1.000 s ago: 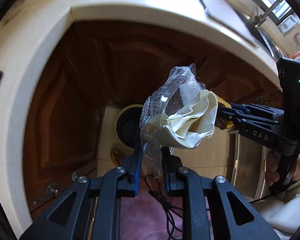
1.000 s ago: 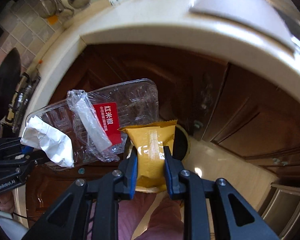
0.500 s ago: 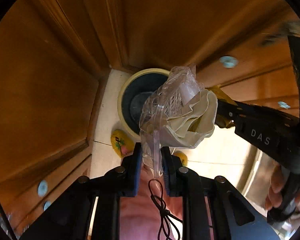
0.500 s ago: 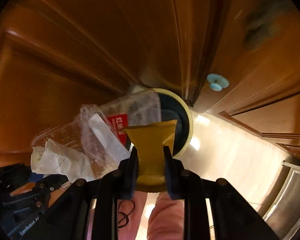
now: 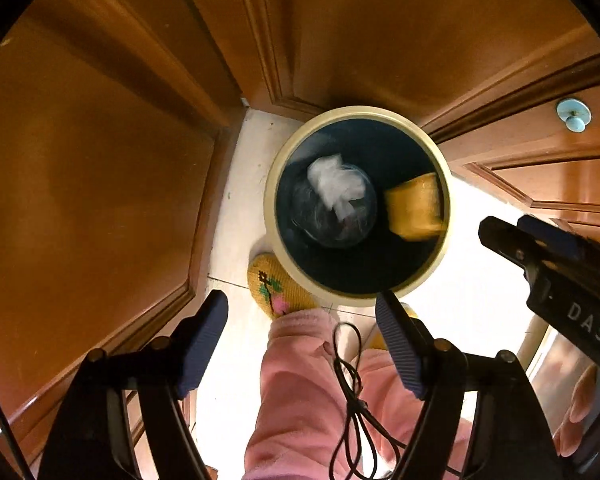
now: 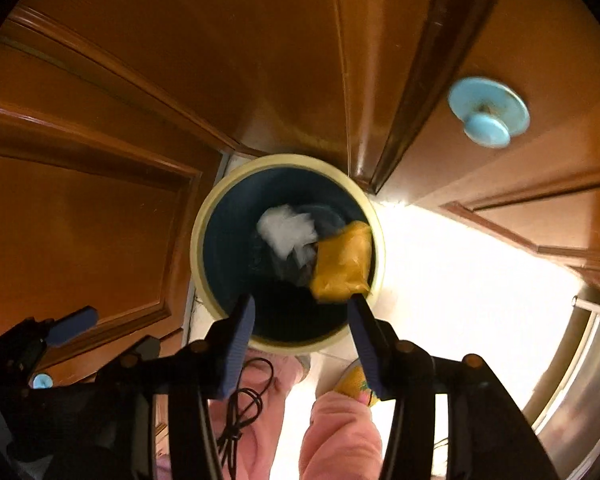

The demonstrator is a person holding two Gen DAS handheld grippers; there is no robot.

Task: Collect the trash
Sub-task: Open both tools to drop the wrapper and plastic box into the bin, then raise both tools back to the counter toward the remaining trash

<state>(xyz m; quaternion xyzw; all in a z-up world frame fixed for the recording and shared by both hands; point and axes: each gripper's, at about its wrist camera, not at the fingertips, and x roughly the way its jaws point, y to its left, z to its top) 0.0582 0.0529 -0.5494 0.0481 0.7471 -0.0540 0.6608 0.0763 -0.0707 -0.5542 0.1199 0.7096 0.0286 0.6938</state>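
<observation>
Our left gripper [image 5: 301,316] has its fingers [image 5: 202,334] spread wide with nothing between them, and our right gripper [image 6: 301,320] is spread the same way, equally bare. We hold both above the bin [image 5: 357,114], aimed down its mouth, so that anything let go drops straight in rather than onto the floor [image 5: 236,184].

Just past the right fingers, the yellow packet [image 6: 341,264] sits blurred over the near right side of the bin's opening, inside the cream rim in both views; we judge it to be falling, though we cannot tell whether it has touched bottom. Beside it, nearer the middle, the white tissue [image 5: 335,186] lies with a smear of clear plastic [image 5: 327,216] around it, also blurred, deep against the dark liner.

The bin stands on pale floor tucked into the corner where the wooden cabinets [image 5: 100,180] meet, which keeps it out of the walkway. Our slipper [image 5: 276,290] is planted right against the rim, so we stand close enough to drop from directly overhead. A blue knob [image 6: 487,114] marks the cabinet door to the right. This load looks delivered.
</observation>
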